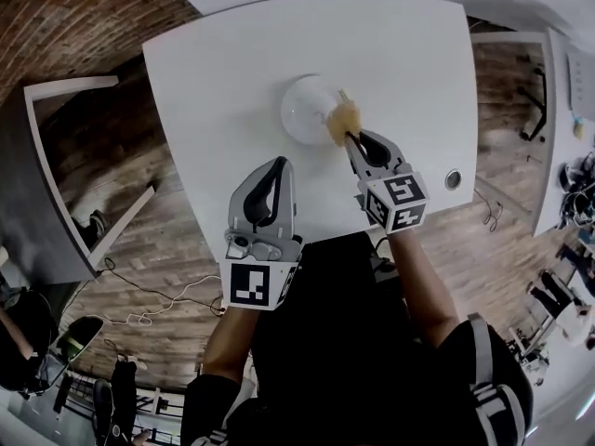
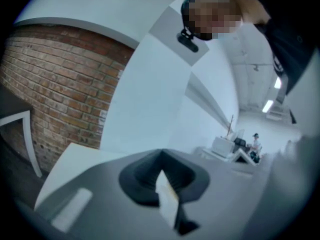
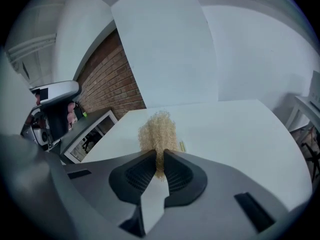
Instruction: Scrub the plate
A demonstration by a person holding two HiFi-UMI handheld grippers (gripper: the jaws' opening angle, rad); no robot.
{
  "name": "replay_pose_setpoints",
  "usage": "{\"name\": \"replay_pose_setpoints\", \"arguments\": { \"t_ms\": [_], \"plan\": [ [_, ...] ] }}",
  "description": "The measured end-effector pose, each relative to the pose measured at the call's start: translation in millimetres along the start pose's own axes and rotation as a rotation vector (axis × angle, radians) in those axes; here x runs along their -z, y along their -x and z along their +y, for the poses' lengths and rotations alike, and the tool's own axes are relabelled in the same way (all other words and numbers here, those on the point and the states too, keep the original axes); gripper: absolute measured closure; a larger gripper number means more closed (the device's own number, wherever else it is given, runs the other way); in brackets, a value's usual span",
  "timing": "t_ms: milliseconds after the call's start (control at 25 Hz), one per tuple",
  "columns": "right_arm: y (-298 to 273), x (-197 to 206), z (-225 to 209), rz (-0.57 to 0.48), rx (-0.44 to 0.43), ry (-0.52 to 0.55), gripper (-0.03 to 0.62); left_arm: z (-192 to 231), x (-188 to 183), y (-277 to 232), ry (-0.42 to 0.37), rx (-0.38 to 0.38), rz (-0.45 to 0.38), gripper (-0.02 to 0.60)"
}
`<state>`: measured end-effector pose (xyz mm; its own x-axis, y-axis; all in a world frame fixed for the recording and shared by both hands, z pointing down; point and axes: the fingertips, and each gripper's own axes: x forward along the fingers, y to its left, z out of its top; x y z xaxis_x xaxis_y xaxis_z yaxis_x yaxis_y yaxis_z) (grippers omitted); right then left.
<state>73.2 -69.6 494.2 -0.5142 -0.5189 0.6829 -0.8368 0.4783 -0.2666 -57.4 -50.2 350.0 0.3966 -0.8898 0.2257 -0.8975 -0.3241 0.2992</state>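
Note:
A white plate [image 1: 305,108] lies on the white table [image 1: 232,72], near its middle. My right gripper [image 1: 351,139] is shut on a tan fibrous scrubber [image 1: 341,119], which rests over the plate's right rim. In the right gripper view the scrubber [image 3: 157,130] sticks up from between the closed jaws of the right gripper [image 3: 159,155], and the plate is hidden. My left gripper [image 1: 278,163] hovers over the table's near edge, left of the plate and apart from it. In its own view the left gripper [image 2: 161,155] is shut on nothing and tilted up at the wall.
A round cable hole [image 1: 453,179] sits near the table's right front corner. A white-framed table [image 1: 70,147] stands on the wooden floor to the left, cables [image 1: 149,309] lie on the floor, and a brick wall [image 2: 60,89] rises behind.

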Motion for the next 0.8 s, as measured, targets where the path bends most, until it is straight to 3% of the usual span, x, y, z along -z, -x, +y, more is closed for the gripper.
{"name": "replay_pose_setpoints", "arguments": {
  "t_ms": [440,800],
  "plan": [
    [-38,22,-25,0.088,0.047,-0.023,0.552,8,21,-9,0.055,-0.005,0.014,0.578],
    [-57,13,-30,0.084,0.052,-0.006,0.551,20,41,-13,0.104,-0.017,0.033,0.578]
  ]
}}
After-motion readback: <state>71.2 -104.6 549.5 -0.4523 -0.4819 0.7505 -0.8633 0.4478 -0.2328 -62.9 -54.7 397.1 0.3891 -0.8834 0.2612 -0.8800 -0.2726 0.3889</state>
